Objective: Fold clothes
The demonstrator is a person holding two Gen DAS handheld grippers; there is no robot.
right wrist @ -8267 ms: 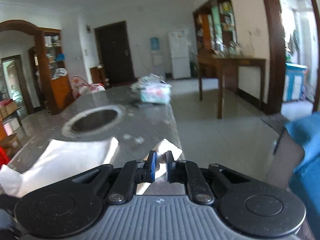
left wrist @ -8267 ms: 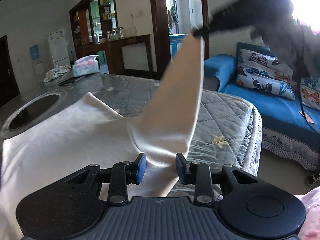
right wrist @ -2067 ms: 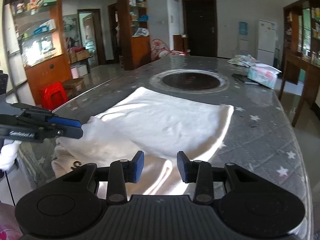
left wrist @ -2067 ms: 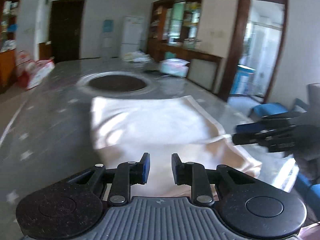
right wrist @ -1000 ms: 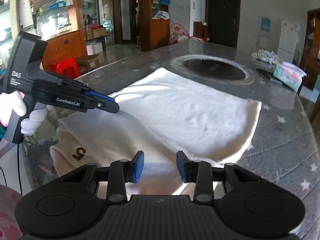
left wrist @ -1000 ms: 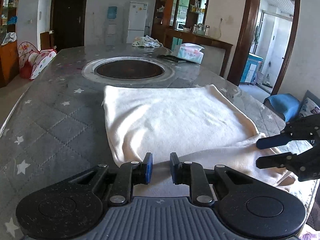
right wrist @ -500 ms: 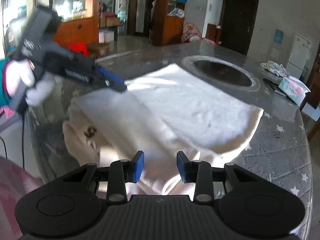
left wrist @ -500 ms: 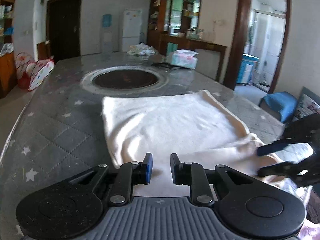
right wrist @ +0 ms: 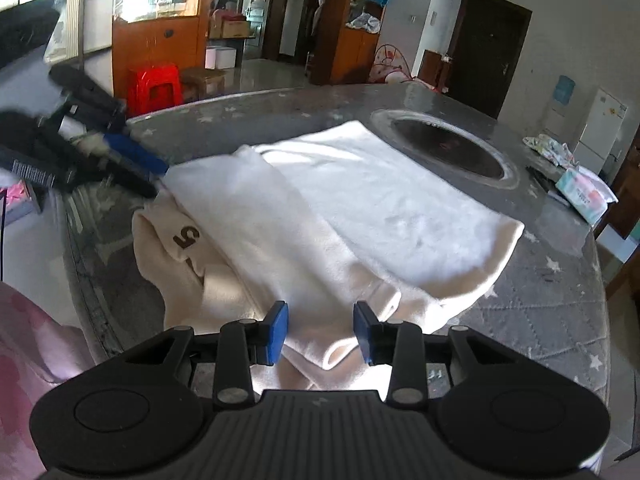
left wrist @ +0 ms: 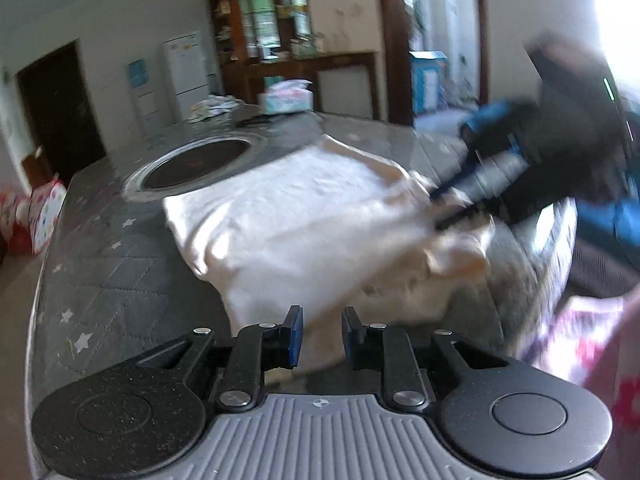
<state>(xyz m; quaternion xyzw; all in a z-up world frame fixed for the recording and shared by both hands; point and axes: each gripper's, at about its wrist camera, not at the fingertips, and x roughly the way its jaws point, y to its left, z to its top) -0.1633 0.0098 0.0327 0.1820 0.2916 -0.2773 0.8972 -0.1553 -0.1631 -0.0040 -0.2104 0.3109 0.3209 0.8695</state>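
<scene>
A cream garment [left wrist: 300, 208] lies on the grey quilted table [left wrist: 100, 280], its near part folded over and bunched at the table's edge. A black "5" print [right wrist: 186, 238] shows on the left bunch. My left gripper [left wrist: 322, 336] hovers over the near hem with a narrow gap between its blue pads and nothing pinched. In the right wrist view the left gripper [right wrist: 156, 178] is blurred at the garment's left corner. My right gripper [right wrist: 321, 334] stands open, and a loose fold lies below the gap. In the left wrist view the right gripper [left wrist: 438, 212] is a blur at the cloth's right edge.
A round dark recess [right wrist: 448, 148] is set in the table beyond the garment. A tissue pack [right wrist: 584, 192] and a crumpled cloth sit at the far end. A red stool [right wrist: 154, 88] and cabinets stand off the left side, and a blue sofa [left wrist: 608, 216] off the right.
The left gripper has slid sideways toward the garment's left corner and rolled. The near folded part now lies more bunched with the "5" showing. The right gripper has hardly shifted.
</scene>
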